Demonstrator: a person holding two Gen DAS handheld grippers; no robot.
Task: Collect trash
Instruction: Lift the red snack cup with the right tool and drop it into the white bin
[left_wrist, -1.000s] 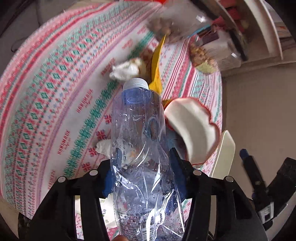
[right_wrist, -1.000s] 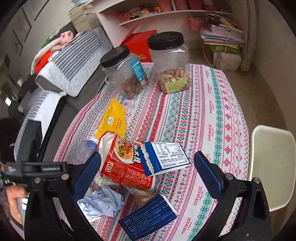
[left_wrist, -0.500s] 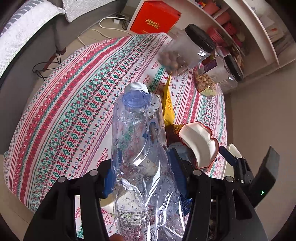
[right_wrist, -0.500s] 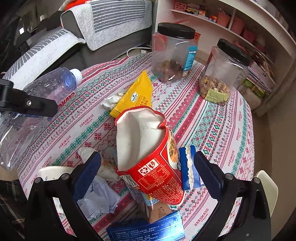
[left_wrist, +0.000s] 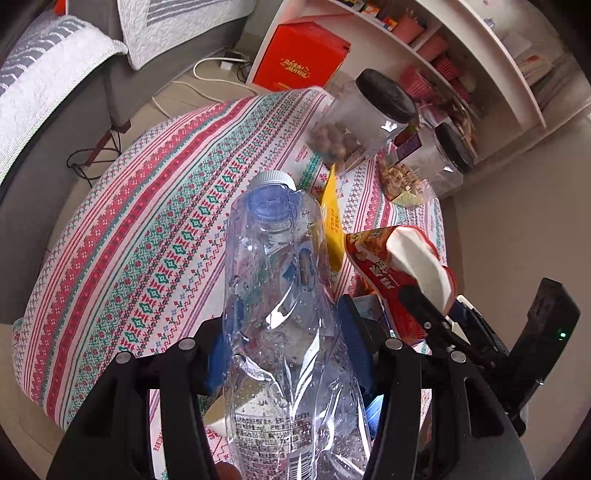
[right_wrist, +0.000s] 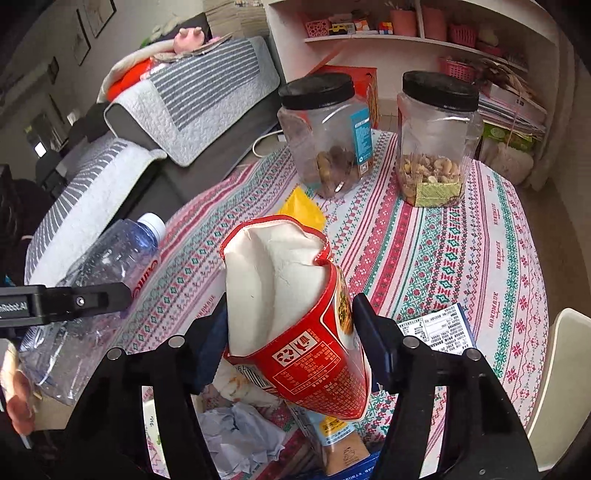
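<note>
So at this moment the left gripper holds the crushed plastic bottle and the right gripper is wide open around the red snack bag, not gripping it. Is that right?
Not quite. The left gripper does hold the crushed plastic bottle, but the right gripper is not wide open: the right wrist view shows its pads closed against both sides of the red snack bag, gripping it above the table.

"HANDMADE" runs along the tablecloth (right_wrist: 496, 254); a recycling sign marks the red bag (right_wrist: 295, 350)
</note>
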